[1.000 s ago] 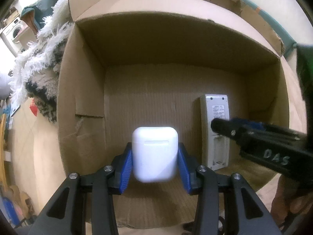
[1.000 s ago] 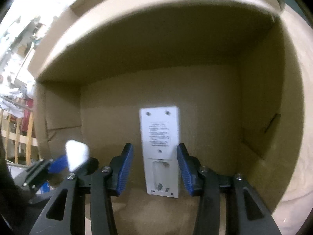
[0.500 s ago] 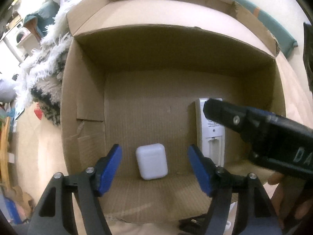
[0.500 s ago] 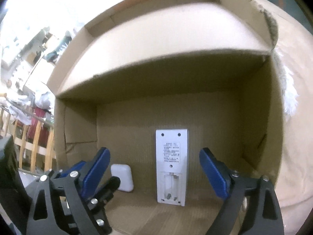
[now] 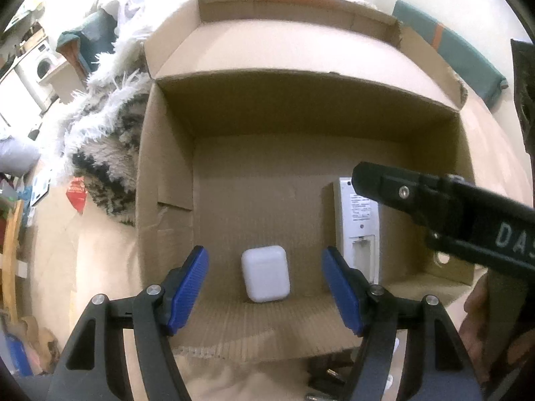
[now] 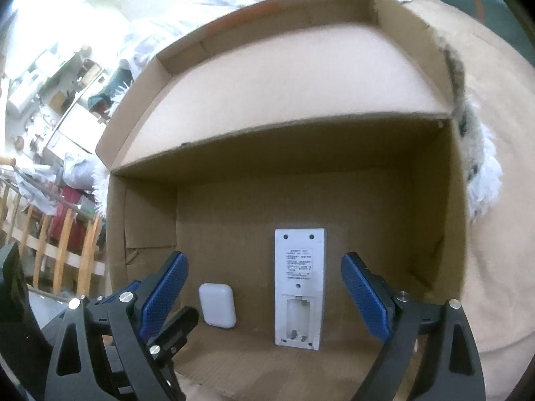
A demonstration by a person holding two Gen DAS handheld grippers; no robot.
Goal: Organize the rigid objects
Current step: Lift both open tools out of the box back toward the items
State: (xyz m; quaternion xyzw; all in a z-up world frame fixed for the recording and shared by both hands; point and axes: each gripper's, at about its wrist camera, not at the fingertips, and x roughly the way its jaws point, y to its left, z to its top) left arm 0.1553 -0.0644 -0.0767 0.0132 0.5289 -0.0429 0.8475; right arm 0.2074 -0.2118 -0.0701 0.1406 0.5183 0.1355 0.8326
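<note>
An open cardboard box (image 5: 167, 173) lies with its mouth toward both cameras, its top flap (image 5: 287, 56) folded up and back. On the box floor lie 2 white things, apart from each other: a small rounded earbud case (image 5: 265, 274) on the left and a long remote (image 6: 299, 287) on the right, face down, its battery bay uncovered and empty. A printed label sits on the remote's back, but its small text cannot be read.

The left tongs (image 5: 265, 289) stand open, blue pads on either side of the case without touching it, held above and in front of it. The right tongs (image 6: 264, 297) stand wide open, their pads clear of the remote on both sides. In the left wrist view, the right tongs' black body crosses in from the right and covers part of the remote; white letters "DAS" show on it, cut off at the picture's edge.

The box floor is bare behind both items up to the back wall, and between the remote and the right wall (image 6: 431, 220). The left wall has a torn seam (image 6: 133, 250). A shaggy white-and-dark rug (image 5: 103, 133) lies against the box's left outer side.
</note>
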